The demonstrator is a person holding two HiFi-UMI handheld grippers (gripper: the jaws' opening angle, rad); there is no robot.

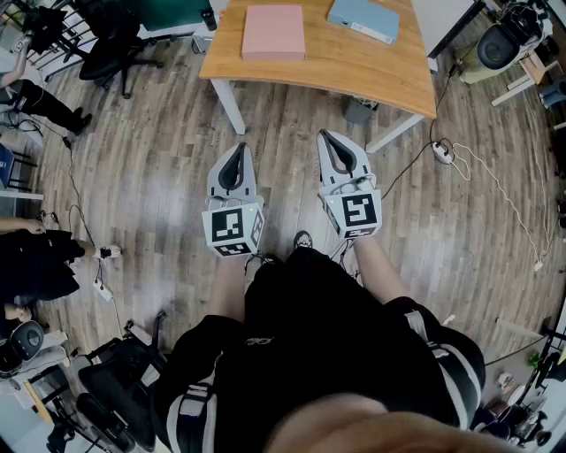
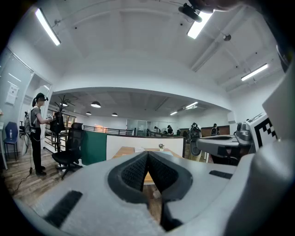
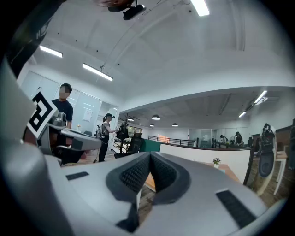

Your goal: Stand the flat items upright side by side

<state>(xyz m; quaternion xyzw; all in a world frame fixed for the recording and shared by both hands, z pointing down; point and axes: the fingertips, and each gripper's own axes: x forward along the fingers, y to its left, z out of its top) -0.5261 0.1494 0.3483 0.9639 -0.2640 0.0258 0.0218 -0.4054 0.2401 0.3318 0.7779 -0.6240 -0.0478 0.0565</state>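
Nothing of the task is done yet. The pink item and the blue item both lie flat on the far table, the pink one at the left, the two apart. Both have yet to be stood upright, side by side. The left gripper and the right gripper point level, short of the table, jaws clenched on nothing.

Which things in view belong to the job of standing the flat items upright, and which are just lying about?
Belong to the job:
pink flat item
blue flat item
wooden table they lie on
left gripper, shut, empty
right gripper, shut, empty

Just lying about:
black office chair
power strip on the floor
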